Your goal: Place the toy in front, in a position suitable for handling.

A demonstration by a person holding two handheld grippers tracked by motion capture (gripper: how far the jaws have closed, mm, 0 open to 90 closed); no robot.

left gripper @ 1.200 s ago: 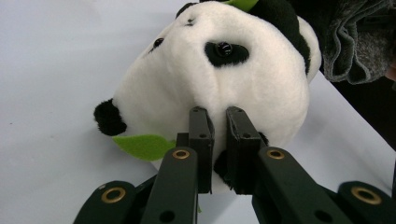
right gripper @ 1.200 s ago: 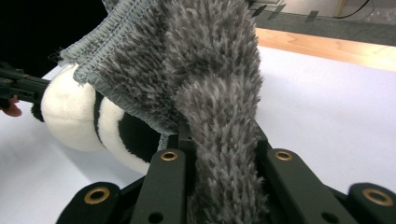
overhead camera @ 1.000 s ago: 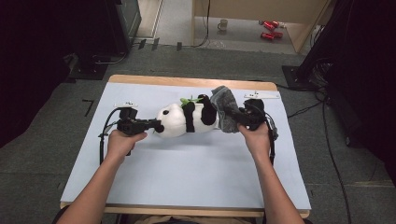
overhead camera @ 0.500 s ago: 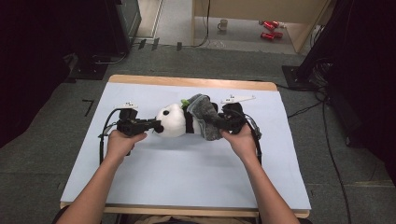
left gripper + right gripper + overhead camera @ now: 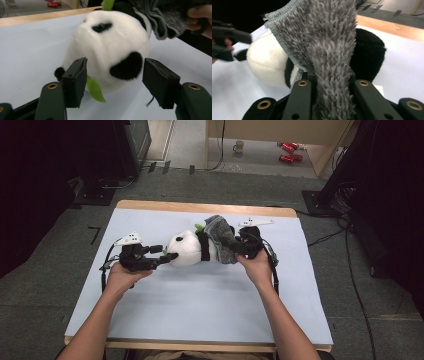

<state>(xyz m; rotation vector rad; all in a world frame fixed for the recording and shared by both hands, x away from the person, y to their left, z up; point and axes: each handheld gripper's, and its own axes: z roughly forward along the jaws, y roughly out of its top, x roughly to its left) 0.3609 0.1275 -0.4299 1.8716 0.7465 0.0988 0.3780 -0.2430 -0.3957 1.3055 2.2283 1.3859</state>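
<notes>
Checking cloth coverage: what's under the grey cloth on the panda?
The grey cloth, pinched in the right claw, drapes over the toy panda's body. Its white head and a black limb stick out; the covered torso is hidden.

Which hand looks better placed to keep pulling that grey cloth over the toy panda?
Right. The right gripper is shut on the grey cloth draped over the panda; the left gripper stands open around its head.

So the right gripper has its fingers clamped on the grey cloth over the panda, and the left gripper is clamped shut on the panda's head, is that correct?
Not quite: the left gripper is open, its fingers either side of the panda head, per the left gripper view. The right gripper does clamp the grey cloth.
</notes>
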